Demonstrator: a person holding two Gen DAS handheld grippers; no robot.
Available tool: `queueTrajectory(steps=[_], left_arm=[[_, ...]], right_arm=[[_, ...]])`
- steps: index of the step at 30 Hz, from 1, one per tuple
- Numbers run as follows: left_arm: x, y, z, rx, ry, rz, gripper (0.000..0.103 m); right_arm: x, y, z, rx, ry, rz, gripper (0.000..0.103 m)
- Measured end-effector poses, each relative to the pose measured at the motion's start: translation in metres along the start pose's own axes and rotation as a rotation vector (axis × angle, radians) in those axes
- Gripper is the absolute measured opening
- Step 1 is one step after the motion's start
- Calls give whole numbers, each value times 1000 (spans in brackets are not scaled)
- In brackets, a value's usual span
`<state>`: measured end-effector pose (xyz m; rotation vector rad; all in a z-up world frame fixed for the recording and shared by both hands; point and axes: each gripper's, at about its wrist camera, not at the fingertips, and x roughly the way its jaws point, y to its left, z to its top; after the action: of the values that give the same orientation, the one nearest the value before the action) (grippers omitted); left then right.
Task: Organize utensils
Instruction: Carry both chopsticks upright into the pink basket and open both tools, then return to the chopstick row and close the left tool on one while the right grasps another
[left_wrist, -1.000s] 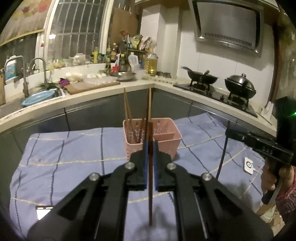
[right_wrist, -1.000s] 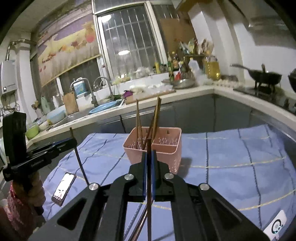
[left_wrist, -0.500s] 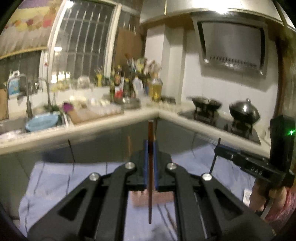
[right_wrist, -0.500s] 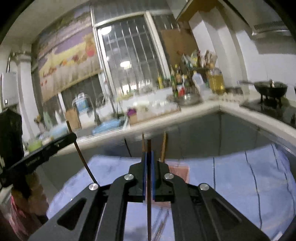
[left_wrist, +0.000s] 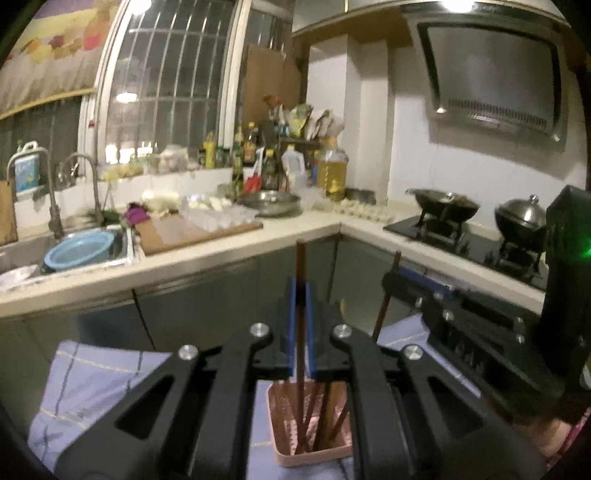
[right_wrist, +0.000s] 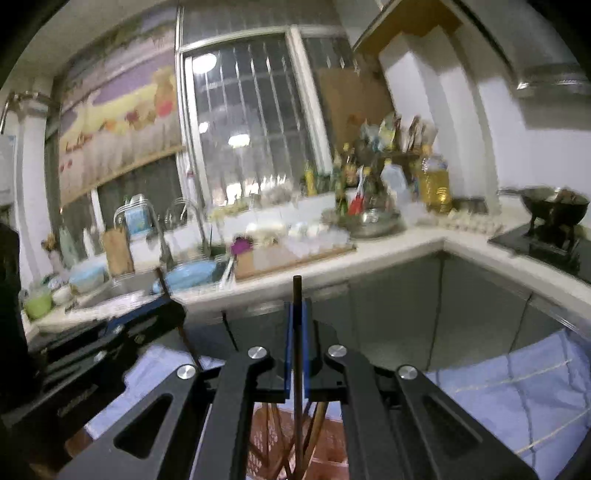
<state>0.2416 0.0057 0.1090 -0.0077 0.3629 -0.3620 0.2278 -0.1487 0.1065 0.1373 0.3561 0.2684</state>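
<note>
Pinching a dark brown wooden chopstick (left_wrist: 301, 280) upright between blue-padded fingers, black left gripper (left_wrist: 301, 295) poised directly above pink perforated plastic utensil basket (left_wrist: 314, 458) on blue checked cloth (left_wrist: 92, 387). Black right gripper (right_wrist: 297, 317) likewise clamped on a second dark chopstick (right_wrist: 297, 291) — over the same basket, more chopsticks leaning inside.

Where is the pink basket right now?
In the left wrist view the pink basket sits low and central on the blue cloth, directly under the left gripper.
</note>
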Motion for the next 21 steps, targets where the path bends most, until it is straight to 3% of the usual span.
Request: queueTrajectory(steps=[6,7,8,11,16,21], left_arm=[[27,8,-36,-29,122,12,7],[23,12,-36,-50,124,8,14],[18,14,-35,-61,117,11,23],[-7,15,-20,-75,66,19,27],[-70,1,3,-70,-52,0,27],[-117,-9,-18,-47,-96,20,31]], right_arm=[[17,-2,-40,13,129,35,10],[14,-2,-40,25,131,42,16],[8,-1,-39,42,123,47,26],[-16,0,-28,85,67,62,45],[-60,7,-9,95,-32,79,46],[-120,5,-27,143,-102,75,46]])
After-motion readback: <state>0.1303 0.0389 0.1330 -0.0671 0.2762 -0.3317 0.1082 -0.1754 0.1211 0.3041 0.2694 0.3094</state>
